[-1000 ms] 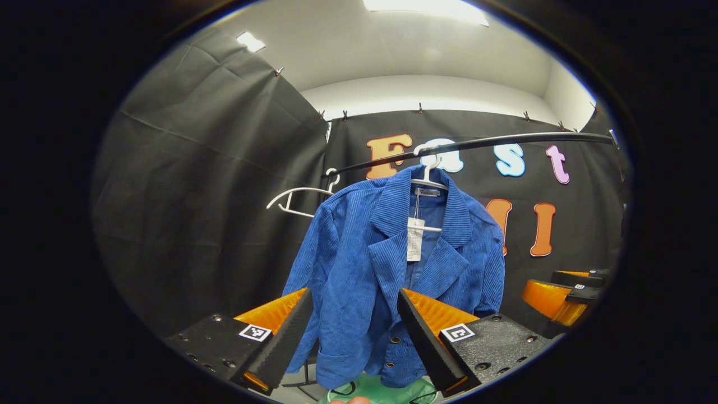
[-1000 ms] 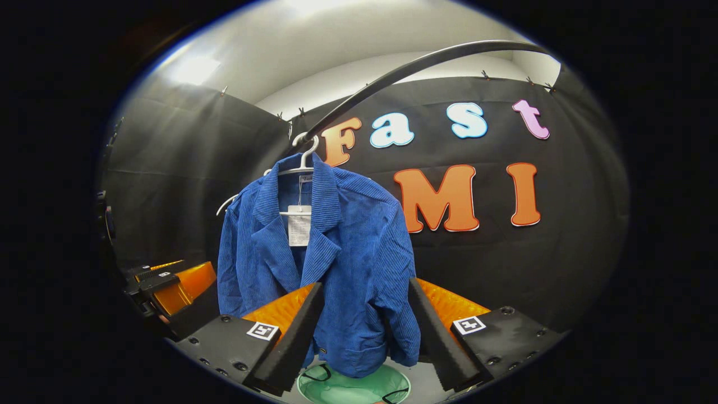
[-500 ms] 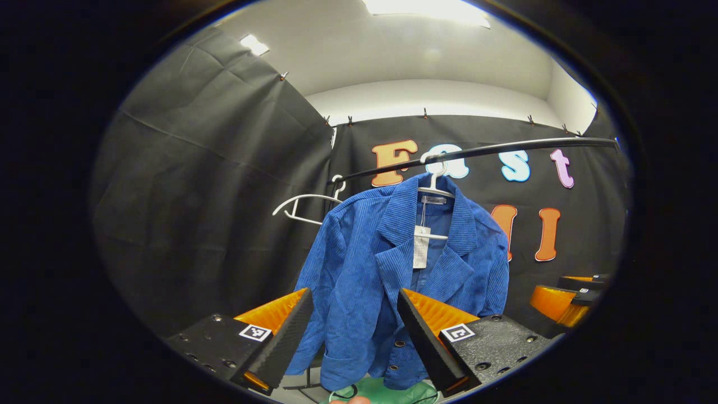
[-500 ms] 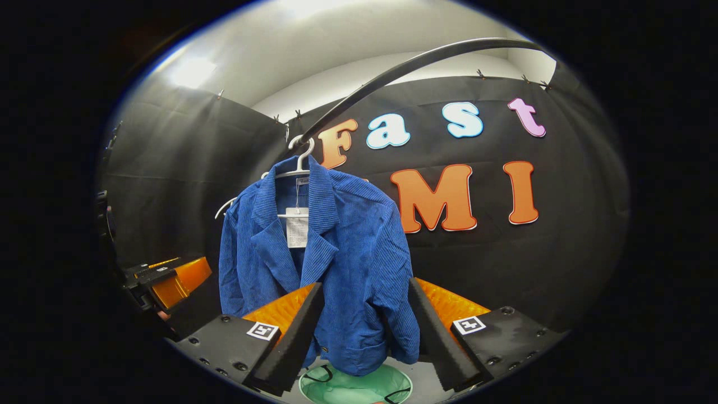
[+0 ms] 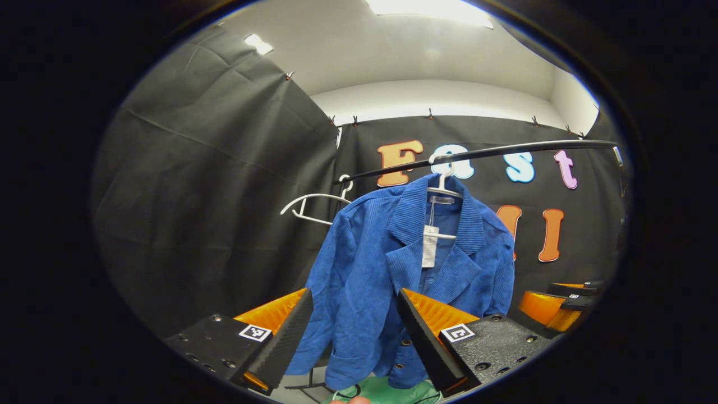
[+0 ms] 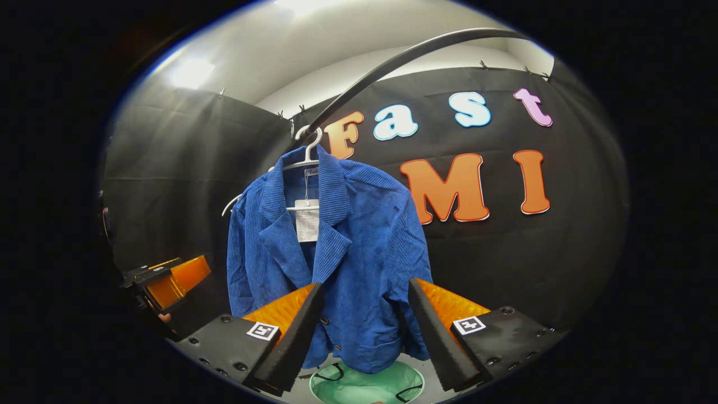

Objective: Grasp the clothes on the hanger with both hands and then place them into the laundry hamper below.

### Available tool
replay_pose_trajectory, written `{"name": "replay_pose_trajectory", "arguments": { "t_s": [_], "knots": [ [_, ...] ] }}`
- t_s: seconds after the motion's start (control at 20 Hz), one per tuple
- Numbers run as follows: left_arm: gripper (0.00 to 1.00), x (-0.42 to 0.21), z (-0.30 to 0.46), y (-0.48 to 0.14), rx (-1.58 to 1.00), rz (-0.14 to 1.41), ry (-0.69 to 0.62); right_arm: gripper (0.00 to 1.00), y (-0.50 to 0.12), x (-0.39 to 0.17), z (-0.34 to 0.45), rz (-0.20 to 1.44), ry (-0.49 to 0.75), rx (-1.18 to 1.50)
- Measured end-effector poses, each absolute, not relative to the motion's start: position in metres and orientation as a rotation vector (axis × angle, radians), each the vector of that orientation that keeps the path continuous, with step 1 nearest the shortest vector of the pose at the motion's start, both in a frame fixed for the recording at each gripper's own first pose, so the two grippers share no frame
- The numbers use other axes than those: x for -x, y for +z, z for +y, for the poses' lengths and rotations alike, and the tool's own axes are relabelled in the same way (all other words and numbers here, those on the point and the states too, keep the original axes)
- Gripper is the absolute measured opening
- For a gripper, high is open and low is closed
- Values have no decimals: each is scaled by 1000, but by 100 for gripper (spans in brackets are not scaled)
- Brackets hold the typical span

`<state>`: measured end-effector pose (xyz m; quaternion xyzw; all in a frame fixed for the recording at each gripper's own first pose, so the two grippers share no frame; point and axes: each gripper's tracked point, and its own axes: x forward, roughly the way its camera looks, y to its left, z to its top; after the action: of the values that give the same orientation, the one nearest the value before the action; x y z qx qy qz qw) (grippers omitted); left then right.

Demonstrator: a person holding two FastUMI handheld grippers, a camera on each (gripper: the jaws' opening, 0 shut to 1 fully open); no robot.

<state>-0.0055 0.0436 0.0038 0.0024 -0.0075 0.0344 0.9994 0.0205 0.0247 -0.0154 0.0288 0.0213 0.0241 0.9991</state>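
A: Hanging from a white hanger (image 6: 307,159) on the black rail (image 6: 392,62), the blue jacket (image 6: 342,258) sits directly above the green hamper (image 6: 364,384). What state are the tools in?

B: Both are spread wide and empty. The left gripper (image 5: 353,331) frames the jacket's front panel; the right gripper (image 6: 364,331) frames the hem and a sleeve. Neither touches cloth.

A: How should the grasp go?

B: Probably best to bring each one in on its own side of the jacket, near the shoulders, pinch thick corduroy rather than the paper tag (image 5: 429,253), then lift the collar clear of the hanger before lowering. A second, bare hanger (image 5: 314,205) hangs beside it; avoid snagging it.
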Motion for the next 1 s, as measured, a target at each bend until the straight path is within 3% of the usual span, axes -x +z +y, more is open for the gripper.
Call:
{"name": "replay_pose_trajectory", "arguments": {
  "t_s": [0.3,0.55,0.75,0.95,1.0],
  "knots": [
    [92,5,77,9,-22,-6,76,97,-14,-92,59,44,62,-94],
    [92,-10,114,7,-34,0,67,98,-25,-151,75,55,-67,-101],
    [92,-24,125,1,-24,15,-17,98,-33,-177,89,27,-148,-92],
    [95,-31,131,-3,-54,30,-87,98,-38,-195,70,3,-332,-76],
    [92,-33,131,-3,-56,36,-87,89,-40,-199,62,8,-362,-71]
  ]
}}
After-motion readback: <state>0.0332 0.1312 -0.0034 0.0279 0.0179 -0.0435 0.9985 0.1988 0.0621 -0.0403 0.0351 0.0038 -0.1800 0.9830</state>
